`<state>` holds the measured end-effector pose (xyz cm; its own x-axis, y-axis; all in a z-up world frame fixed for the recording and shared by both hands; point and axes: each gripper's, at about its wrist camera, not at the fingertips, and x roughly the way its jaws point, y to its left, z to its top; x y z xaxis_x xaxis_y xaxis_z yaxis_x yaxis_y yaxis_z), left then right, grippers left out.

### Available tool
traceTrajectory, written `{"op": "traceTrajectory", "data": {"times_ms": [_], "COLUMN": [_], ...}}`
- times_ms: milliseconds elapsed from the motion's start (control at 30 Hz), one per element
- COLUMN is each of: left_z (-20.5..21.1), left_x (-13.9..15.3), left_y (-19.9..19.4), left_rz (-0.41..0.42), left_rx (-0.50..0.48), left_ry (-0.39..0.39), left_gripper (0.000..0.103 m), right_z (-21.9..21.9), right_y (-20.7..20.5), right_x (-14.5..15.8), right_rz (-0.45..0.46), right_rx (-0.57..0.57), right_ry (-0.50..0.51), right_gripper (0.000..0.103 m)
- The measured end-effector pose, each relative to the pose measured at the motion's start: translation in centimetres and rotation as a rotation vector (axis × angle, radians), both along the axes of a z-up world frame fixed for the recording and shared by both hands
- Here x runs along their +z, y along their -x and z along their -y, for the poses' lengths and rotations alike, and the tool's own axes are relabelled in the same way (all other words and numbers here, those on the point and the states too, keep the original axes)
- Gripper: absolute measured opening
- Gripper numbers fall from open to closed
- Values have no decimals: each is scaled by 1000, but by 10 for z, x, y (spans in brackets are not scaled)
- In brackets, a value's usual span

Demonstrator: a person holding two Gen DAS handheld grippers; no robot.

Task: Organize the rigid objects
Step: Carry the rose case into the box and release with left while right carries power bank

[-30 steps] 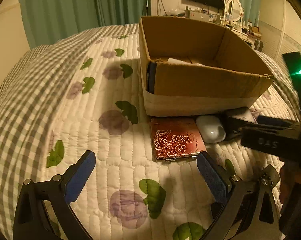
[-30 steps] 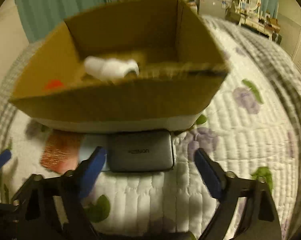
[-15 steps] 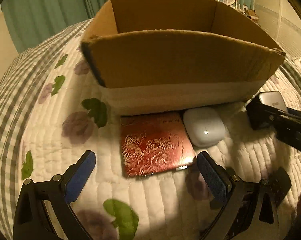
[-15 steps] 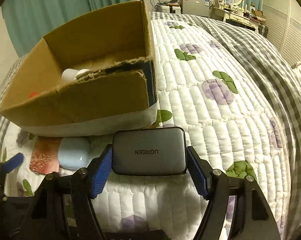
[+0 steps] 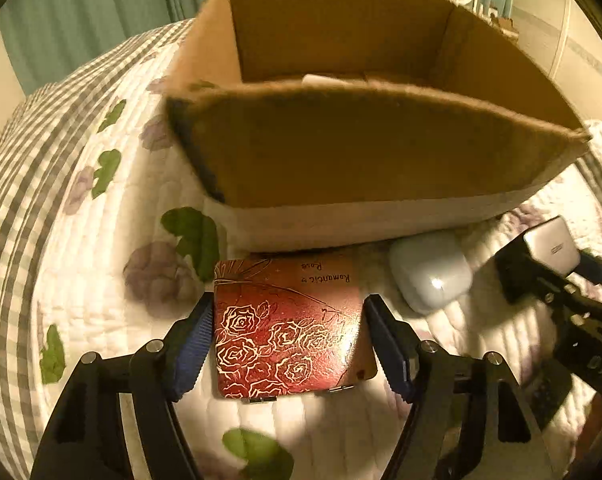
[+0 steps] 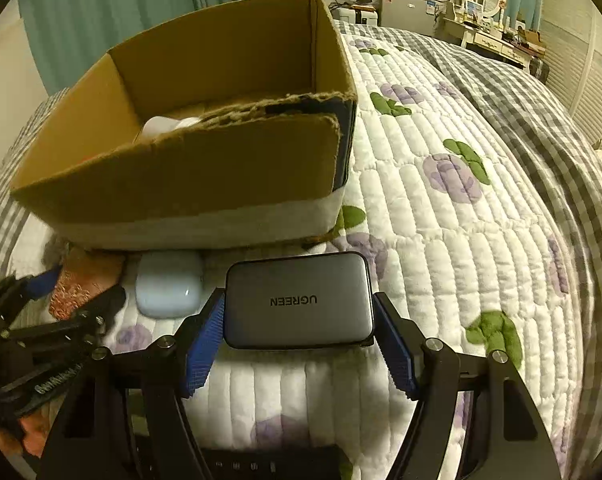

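left gripper (image 5: 289,344) closed onto flat red rose case (image 5: 287,330) lying ahead of cardboard box (image 5: 373,160) | right gripper (image 6: 299,332) clamped grey charger (image 6: 299,300) by its side edges | both judged rigid, smooth, slip-prone; charger likely denser | earbud case (image 6: 169,288) lay left of right gripper

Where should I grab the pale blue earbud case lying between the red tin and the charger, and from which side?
Take the earbud case across its two longer, flatter sides, coming down from above. It lies flat on the quilt with a rounded, glossy shell, so corners would probably slip. The cardboard box blocks the far side, and the red rose tin and UGREEN charger flank it closely.
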<state>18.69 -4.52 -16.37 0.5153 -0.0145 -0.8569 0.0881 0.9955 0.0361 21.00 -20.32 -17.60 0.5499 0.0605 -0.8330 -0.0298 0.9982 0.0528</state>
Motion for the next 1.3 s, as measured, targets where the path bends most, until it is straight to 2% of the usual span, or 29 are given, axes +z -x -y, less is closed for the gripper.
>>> {"op": "traceTrajectory", "data": {"times_ms": [133, 233, 467, 600, 833, 933, 1100, 1300], "left_z": [-6, -9, -3, -5, -6, -4, 3, 13], "left_x": [20, 41, 113, 153, 197, 207, 199, 154], "left_y": [22, 36, 63, 71, 54, 36, -5, -50], "left_rz": [31, 54, 175, 244, 332, 349, 341, 261], "left_rx": [-3, -5, -20, -20, -40, -36, -28, -23], "left_ry": [29, 36, 61, 77, 83, 89, 56, 38], "left_gripper": [74, 74, 74, 74, 74, 74, 74, 74], "right_z": [-5, -9, -20, -22, -23, -18, -15, -14], "right_y": [14, 29, 63, 72, 65, 52, 13, -26], "right_x": [16, 41, 104, 143, 205, 219, 219, 198], "right_rz": [17, 55, 150, 204, 310, 335, 335, 311], "right_rx": [31, 50, 89, 100, 127, 128, 135, 143], "right_ry": [26, 22, 36, 57, 62, 38, 5, 3], "right_gripper": [69, 69, 69, 69, 68, 68, 68, 68]}}
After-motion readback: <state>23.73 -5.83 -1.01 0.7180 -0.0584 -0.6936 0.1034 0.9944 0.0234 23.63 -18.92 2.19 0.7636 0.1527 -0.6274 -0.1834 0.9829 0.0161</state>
